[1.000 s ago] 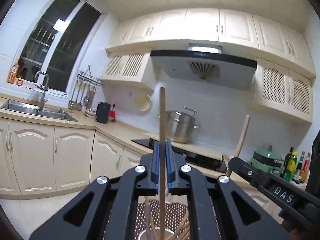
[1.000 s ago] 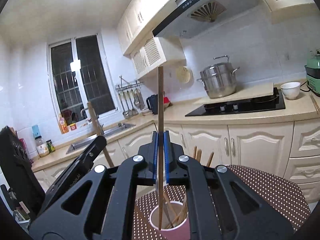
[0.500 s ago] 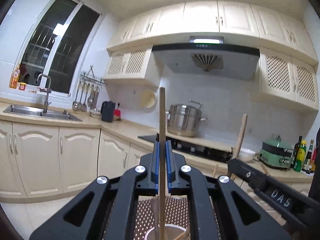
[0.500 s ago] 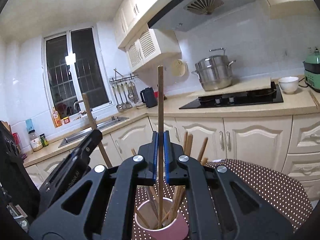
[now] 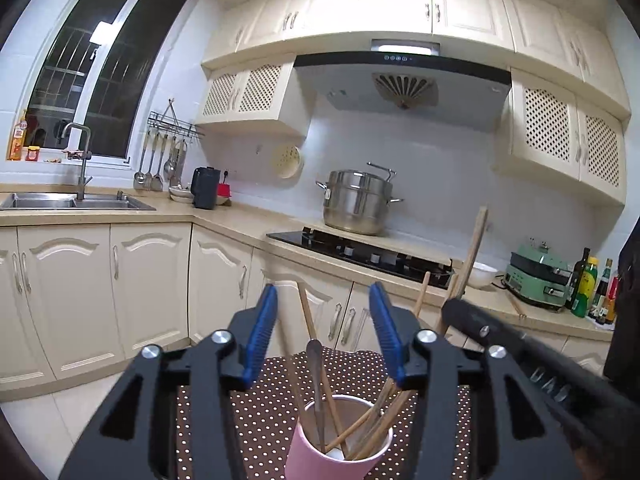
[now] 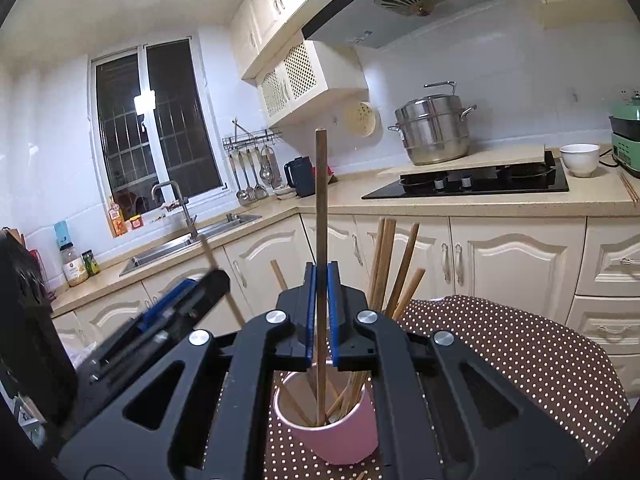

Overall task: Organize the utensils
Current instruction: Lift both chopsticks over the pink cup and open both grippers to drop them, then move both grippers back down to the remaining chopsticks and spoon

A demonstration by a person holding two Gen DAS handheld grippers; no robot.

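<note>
Right gripper (image 6: 322, 312) pinches chopstick (image 6: 321, 200), long axis upright, lower tip inside pink cup (image 6: 340, 436) at 6 o'clock below jaws. Left gripper (image 5: 322, 336) jaws opening, nothing between pads; cup (image 5: 320, 452) at its 6 o'clock, holding loose chopsticks.

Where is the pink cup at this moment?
In both wrist views the pink cup stands at the bottom centre on the brown dotted cloth, directly below the right tongs, with several wooden chopsticks standing in it.
</note>
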